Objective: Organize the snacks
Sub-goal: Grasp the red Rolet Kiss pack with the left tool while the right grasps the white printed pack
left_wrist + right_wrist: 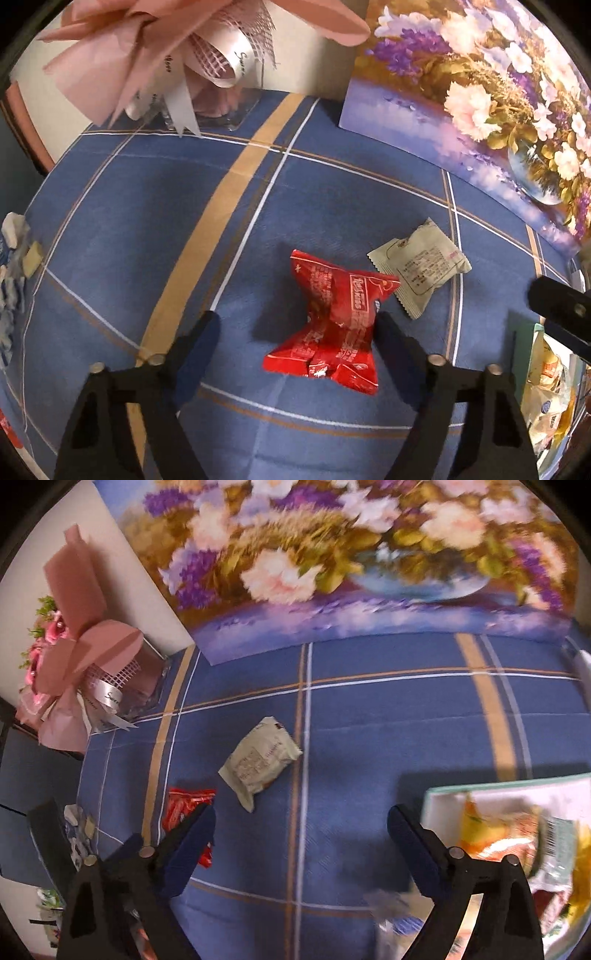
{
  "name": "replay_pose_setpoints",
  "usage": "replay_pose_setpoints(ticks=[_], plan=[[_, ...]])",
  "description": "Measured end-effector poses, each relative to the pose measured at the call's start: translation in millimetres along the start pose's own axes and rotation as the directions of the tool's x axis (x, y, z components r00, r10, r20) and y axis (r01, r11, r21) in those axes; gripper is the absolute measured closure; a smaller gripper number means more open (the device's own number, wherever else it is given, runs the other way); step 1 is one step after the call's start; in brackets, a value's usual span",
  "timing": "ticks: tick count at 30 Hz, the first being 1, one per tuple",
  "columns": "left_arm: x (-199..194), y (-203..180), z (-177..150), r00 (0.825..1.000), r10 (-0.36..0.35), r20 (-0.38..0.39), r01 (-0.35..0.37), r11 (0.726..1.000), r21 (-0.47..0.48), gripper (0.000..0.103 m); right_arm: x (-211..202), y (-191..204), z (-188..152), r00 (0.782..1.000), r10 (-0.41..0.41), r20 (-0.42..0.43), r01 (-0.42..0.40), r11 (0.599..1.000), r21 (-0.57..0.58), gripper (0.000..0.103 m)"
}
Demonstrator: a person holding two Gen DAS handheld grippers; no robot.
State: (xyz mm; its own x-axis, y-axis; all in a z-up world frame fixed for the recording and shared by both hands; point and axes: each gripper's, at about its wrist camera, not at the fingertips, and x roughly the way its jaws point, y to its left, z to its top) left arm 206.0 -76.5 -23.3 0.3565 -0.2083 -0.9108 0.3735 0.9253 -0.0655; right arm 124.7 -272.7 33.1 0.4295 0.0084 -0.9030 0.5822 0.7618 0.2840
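Note:
A red snack packet lies crumpled on the blue checked cloth, between the fingers of my left gripper. The right finger is at the packet's edge and the left finger stands well apart from it, so the gripper is open. A pale cream packet lies just beyond, to the right. In the right wrist view my right gripper is open over bare cloth. The cream packet is ahead of it on the left, and the red packet is partly hidden behind its left finger. A pale green tray of snacks is at its right.
A flower painting leans along the back. A pink wrapped bouquet stands at the back left. Blue and white wrappers lie at the cloth's left edge. The tray with several bags shows at the right edge.

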Motion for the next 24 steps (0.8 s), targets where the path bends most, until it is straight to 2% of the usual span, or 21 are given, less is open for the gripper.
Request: replay_pose_setpoints(ticks=[5,10,12,24], plan=[[11,-1,4,0.999,-0.032,-0.003,0.032,0.999,0.012,0.037,34,16,10,0.998,-0.011,-0.054,0.01,1.0,-0.005,0.013],[20,3,8,1.0,-0.022,0.009,0.022,1.0,0.002,0.039,62,30,19,0.996,-0.019,-0.086,0.018,1.0,-0.008,0.013],[23,7,10,1.0,-0.008,0.014,0.008,1.0,-0.006,0.045,71,34,23,0.995,-0.022,-0.096,0.022,1.0,-0.006,0.013],[33,26,18,0.999,0.015,0.039,-0.013,0.999,-0.043,0.05,114,53,39,0.988,-0.116,-0.101,0.116,0.993,-0.008,0.013]])
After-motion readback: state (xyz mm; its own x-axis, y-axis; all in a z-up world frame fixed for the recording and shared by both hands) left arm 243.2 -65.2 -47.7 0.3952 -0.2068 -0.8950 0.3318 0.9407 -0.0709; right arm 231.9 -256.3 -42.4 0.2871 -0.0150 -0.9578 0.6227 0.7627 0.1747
